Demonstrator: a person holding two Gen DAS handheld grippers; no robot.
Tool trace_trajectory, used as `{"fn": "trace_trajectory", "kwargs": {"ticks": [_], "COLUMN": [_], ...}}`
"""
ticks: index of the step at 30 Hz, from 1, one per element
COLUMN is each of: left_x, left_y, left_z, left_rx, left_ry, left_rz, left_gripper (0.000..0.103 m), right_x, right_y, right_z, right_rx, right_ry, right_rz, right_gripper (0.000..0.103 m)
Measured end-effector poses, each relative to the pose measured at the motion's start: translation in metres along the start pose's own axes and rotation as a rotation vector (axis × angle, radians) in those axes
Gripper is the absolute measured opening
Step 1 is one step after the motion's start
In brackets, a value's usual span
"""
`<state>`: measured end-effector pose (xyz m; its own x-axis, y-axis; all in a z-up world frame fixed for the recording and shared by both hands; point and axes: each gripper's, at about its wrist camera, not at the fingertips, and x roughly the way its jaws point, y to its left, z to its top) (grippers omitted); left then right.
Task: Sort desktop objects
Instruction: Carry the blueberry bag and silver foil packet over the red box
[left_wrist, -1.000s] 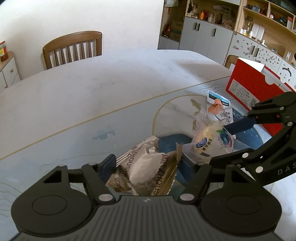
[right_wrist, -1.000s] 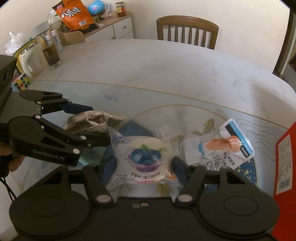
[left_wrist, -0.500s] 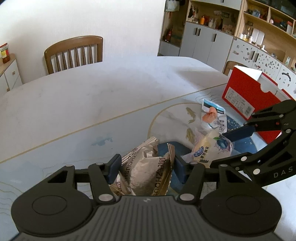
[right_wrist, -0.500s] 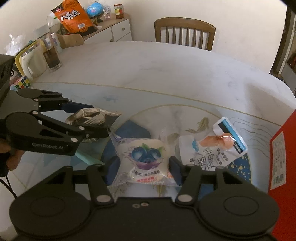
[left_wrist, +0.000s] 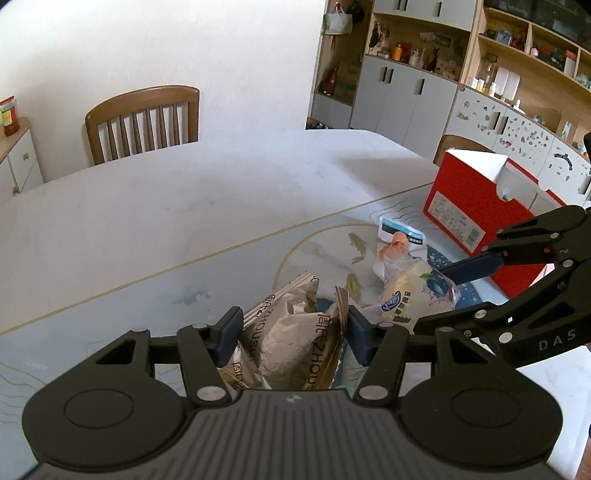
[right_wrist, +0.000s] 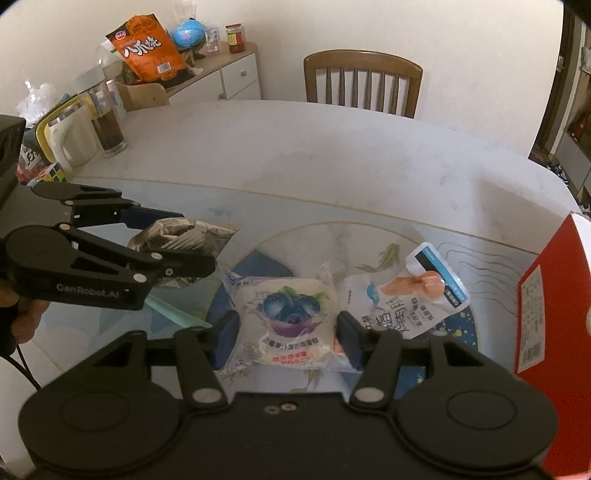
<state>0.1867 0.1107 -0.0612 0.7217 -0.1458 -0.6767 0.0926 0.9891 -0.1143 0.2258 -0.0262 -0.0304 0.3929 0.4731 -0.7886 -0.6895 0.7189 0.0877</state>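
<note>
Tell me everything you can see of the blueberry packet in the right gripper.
The blueberry packet is a clear, crinkly plastic wrapper around a pale, squarish bun or cake, printed with blueberries and red text near its lower edge. It sits flat-faced between the right gripper's blue pads, which press on both of its sides. Whether it is clear of the patterned mat underneath cannot be told.

Left wrist view: close, angled down over the tabletop (left_wrist: 184, 221) toward the shelves.
Right wrist view: close, angled down, facing the chair (right_wrist: 364, 83).
Shared: the tabletop centre.
</note>
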Motion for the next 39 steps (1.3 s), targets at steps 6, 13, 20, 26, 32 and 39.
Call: {"fn": "trace_trajectory", "kwargs": {"ticks": [6, 13, 20, 26, 32, 39], "left_x": [-0.010, -0.025, -0.039, -0.047, -0.054, -0.057], "left_y": [-0.008, -0.022, -0.044, -0.065, -0.086, -0.114], "left_z": [0.003, 0.011, 0.021, 0.031, 0.041, 0.055], "left_rx": [-0.002, -0.001, 0.018, 0.040, 0.052, 0.077], "left_ry": [-0.014, -0.046, -0.075, -0.088, -0.101, -0.106], "left_rz": [-0.005, -0.031, -0.066, -0.091, -0.113, -0.147], "left_gripper": [0.058, 0.058, 0.058, 0.058, 0.058, 0.058], "right_x": [-0.013, -0.030, -0.054, -0.072, -0.095, -0.123], "right_y": [-0.001, -0.005, -0.012, -0.021, -0.033, -0.053], "right_z": [-0.001, -0.005, -0.010, -0.018, -0.023, -0.031], "right_rx": [0.004, 0.012, 0.030, 0.053, 0.098, 0.145], "right_ry": [-0.020, -0.043, -0.070, -0.076, -0.093, -0.119], "right_rz": [0.000, -0.006, -0.011, -0.026, -0.040, -0.062], "right_gripper": [0.057, 0.057, 0.057, 0.057, 0.057, 0.057]}}
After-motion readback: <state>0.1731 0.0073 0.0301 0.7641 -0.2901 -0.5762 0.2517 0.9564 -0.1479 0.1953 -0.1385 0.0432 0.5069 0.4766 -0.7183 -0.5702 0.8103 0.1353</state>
